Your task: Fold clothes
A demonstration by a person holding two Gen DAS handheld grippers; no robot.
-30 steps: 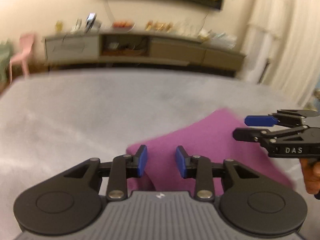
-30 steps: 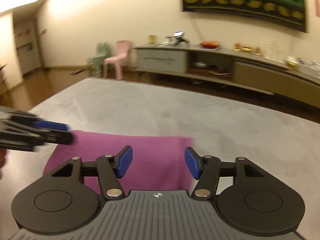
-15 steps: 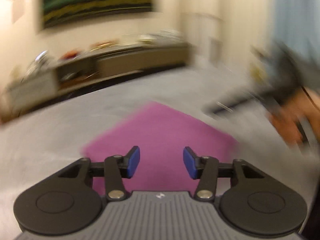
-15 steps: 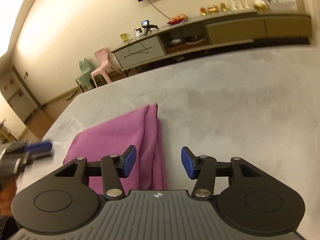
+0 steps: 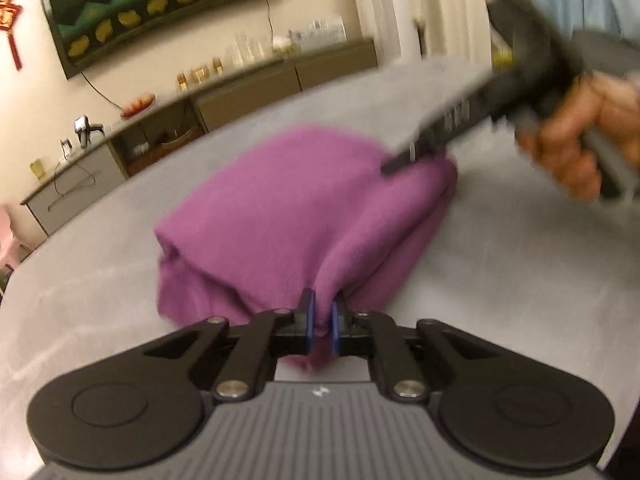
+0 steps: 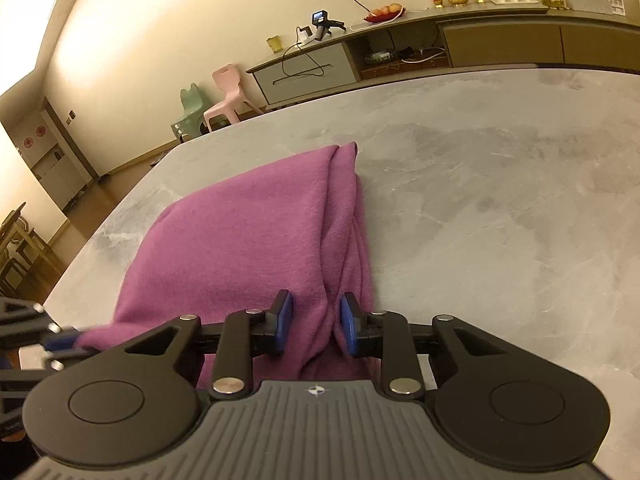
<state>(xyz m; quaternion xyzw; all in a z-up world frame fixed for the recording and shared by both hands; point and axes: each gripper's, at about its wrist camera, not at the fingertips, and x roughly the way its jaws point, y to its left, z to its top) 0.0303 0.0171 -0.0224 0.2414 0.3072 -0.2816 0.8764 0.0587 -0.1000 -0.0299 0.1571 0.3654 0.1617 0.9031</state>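
Note:
A folded purple cloth (image 5: 304, 208) lies on the grey marble table (image 5: 100, 280). My left gripper (image 5: 321, 322) is shut on its near corner, and the fabric rises into the pads. At the cloth's far right corner my right gripper (image 5: 416, 152) shows blurred, held by a hand (image 5: 580, 152). In the right wrist view the purple cloth (image 6: 248, 232) stretches away from my right gripper (image 6: 316, 328), whose jaws have narrowed onto a thick fold bunched between the blue pads. My left gripper (image 6: 52, 340) is a blur at the cloth's left corner.
The table (image 6: 500, 208) extends far to the right of the cloth; its left edge (image 6: 100, 224) runs close beside the cloth. Beyond the far edge stand a long sideboard (image 6: 400, 52) and a pink chair (image 6: 228, 96) with a green one next to it.
Both grippers were open above the cloth. Each has dropped to a near corner and closed on the fabric, which now bunches up at the left gripper.

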